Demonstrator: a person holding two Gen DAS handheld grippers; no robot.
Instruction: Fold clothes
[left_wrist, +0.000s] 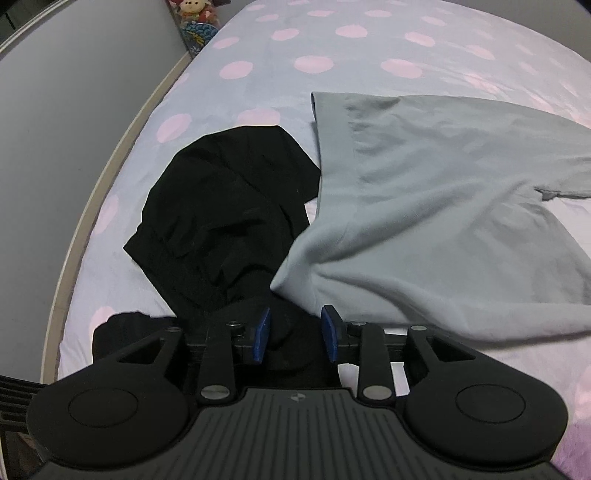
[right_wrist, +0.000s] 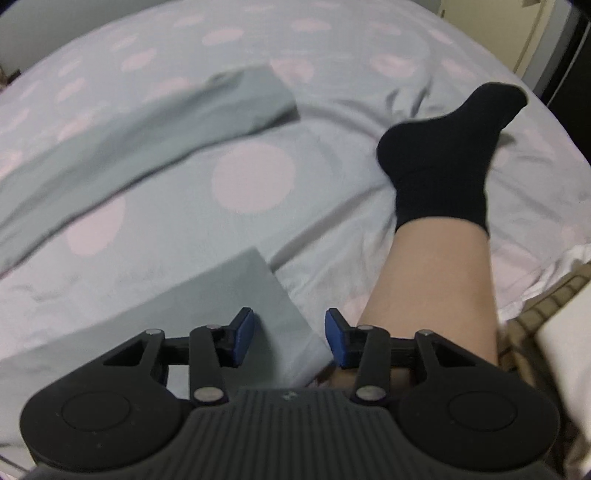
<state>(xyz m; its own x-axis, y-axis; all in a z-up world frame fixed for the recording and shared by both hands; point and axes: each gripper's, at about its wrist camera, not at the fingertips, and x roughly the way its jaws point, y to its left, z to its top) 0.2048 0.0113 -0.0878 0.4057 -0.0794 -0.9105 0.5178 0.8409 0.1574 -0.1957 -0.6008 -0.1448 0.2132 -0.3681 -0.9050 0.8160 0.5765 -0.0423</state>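
Observation:
A light grey T-shirt (left_wrist: 424, 206) lies spread on the polka-dot bed sheet (left_wrist: 258, 51), with one corner bunched near my left gripper (left_wrist: 295, 332). A crumpled black garment (left_wrist: 225, 206) lies left of it, partly under the shirt's edge. My left gripper is open, its blue pads (left_wrist: 263, 334) over the black cloth just short of the grey corner. In the right wrist view, my right gripper (right_wrist: 290, 339) is open, with a grey sleeve or corner (right_wrist: 236, 310) of the shirt between its blue pads (right_wrist: 243, 341). More of the shirt (right_wrist: 155, 122) stretches across the upper left.
A person's bare leg in a black sock (right_wrist: 443, 155) rests on the bed right of my right gripper. The bed's wooden edge (left_wrist: 92, 206) and grey floor run along the left. A colourful toy (left_wrist: 195, 18) stands at the far left corner. The sheet (right_wrist: 255, 177) is wrinkled.

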